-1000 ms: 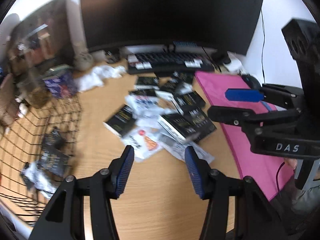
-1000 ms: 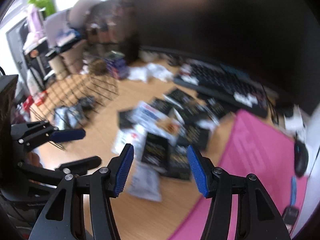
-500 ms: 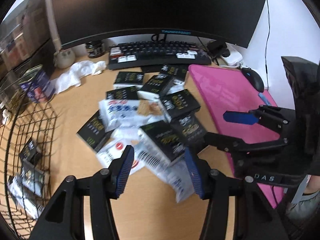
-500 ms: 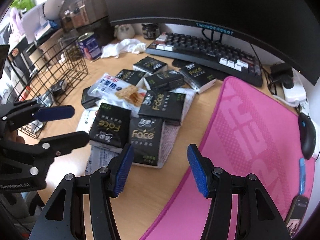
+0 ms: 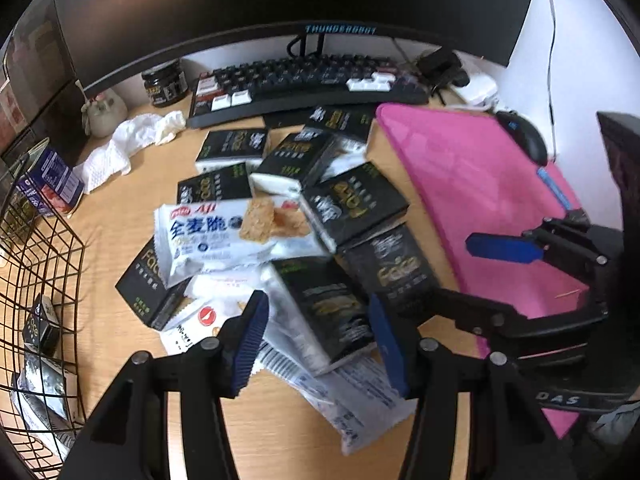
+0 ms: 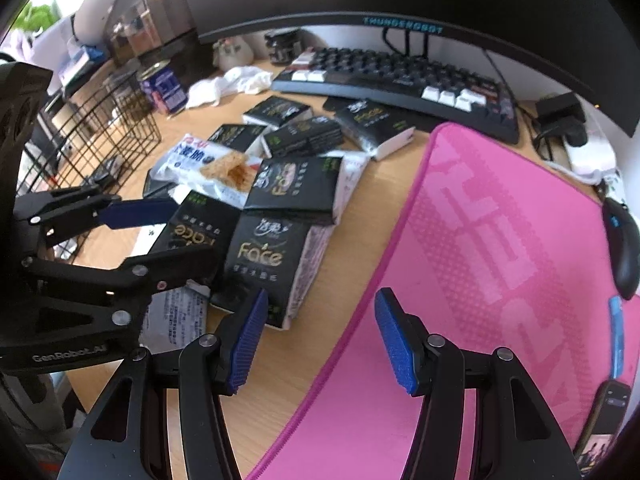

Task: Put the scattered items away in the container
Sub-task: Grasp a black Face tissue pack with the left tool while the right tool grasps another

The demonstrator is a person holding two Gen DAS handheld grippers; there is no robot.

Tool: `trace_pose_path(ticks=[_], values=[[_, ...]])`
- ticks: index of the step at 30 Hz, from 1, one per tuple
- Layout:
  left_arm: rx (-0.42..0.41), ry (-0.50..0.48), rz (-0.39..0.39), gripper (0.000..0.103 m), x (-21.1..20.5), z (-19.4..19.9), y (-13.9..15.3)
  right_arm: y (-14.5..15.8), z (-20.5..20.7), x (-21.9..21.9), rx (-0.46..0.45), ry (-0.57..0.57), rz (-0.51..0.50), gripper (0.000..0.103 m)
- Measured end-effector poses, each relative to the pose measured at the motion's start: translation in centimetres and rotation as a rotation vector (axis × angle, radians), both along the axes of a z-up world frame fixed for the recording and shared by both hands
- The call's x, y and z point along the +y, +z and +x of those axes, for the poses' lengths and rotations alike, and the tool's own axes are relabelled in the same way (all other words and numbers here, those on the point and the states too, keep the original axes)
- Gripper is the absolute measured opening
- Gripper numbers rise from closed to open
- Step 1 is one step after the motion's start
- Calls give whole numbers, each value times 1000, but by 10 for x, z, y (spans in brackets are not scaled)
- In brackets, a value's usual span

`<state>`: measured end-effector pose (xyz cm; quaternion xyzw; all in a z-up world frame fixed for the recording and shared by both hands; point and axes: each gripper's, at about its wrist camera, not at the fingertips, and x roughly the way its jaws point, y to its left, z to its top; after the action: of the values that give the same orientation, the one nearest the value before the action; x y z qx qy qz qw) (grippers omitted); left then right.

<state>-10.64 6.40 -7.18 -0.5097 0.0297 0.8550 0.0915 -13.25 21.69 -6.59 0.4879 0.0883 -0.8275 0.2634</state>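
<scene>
A pile of black "Face" tissue packs and white snack bags lies mid-desk. A white cracker bag (image 5: 224, 236) (image 6: 208, 164) lies on top of it. My left gripper (image 5: 318, 344) hangs just over the pile's near edge. Its blue pads stand either side of one black pack (image 5: 328, 312), open and not pressing on it. My right gripper (image 6: 320, 344) is open and empty over the desk beside the pink mat (image 6: 500, 240), just right of another black pack (image 6: 260, 256). The black wire basket (image 5: 40, 280) (image 6: 100, 132) at the left holds a few packs.
Behind the pile a keyboard (image 5: 312, 80) lies under a big dark monitor. A crumpled white tissue (image 5: 132, 140), a dark jar (image 5: 164, 88) and a can (image 5: 52, 184) stand back left. On the mat's right side are a mouse (image 5: 524, 140) and a phone (image 6: 604, 420).
Both grippers have come down and closer to the pile. The left view has swung from the basket side onto the packs. Neither gripper's gap looks different.
</scene>
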Motion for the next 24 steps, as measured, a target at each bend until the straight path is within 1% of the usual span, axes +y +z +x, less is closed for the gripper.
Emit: trace_pose_path(ticks=[3, 5, 9, 12, 15, 18, 21, 24], values=[[-11, 19, -14, 54, -12, 4, -6, -1, 1, -3, -2, 5, -3, 56], [-16, 34, -10, 54, -20, 6, -8, -1, 2, -8, -1, 9, -3, 56], [-3, 63, -10, 54, -35, 13, -6, -3, 5, -21, -6, 29, -6, 56], [2, 72, -6, 54, -39, 16, -4, -4, 7, -31, -7, 43, -14, 56], [9, 75, 4, 54, -37, 15, -2, -6, 6, -38, -9, 47, -17, 56], [17, 74, -16, 54, -32, 12, -1, -9, 6, -40, -17, 52, -30, 56], [4, 55, -3, 54, -25, 8, -3, -10, 4, -33, -35, 54, -32, 56], [7, 30, -16, 54, -14, 6, -4, -7, 1, -21, -30, 29, -5, 56]])
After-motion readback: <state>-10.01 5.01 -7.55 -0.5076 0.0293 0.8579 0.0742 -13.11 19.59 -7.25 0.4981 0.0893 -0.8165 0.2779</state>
